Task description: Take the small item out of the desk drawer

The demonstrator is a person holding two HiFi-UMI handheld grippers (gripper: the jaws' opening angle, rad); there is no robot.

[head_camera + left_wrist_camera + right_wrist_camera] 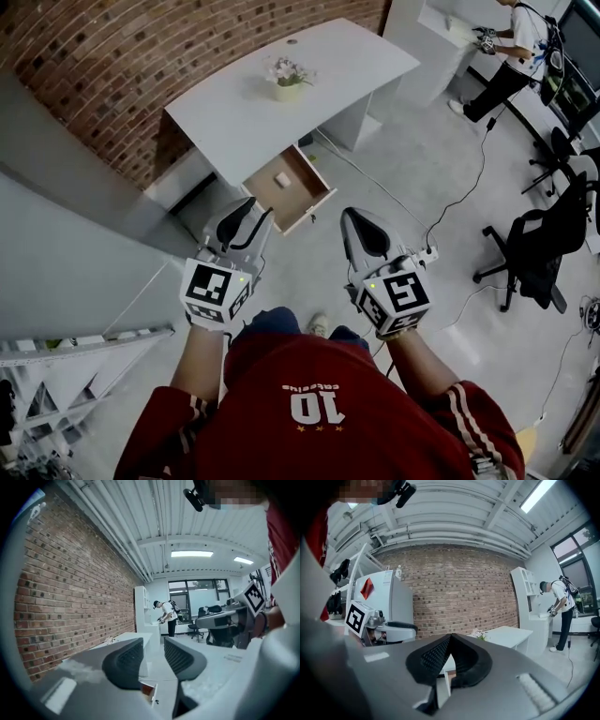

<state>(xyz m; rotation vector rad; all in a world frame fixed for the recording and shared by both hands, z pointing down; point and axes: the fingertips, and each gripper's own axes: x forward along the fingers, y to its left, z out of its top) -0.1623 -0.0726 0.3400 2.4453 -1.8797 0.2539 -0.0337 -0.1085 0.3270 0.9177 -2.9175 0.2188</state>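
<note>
A white desk stands against the brick wall, and its wooden drawer is pulled open toward me. A small white item lies inside the drawer. Both grippers hang in the air in front of the drawer, well short of it. My left gripper is open, with a clear gap and nothing between its ribbed pads. My right gripper is shut with its tips touching and holds nothing. Past the left jaws, the drawer's front shows low down.
A small flower pot sits on the desk. A grey cabinet wall and a metal rack stand at my left. A black office chair and a floor cable are at right. A person works at a far counter.
</note>
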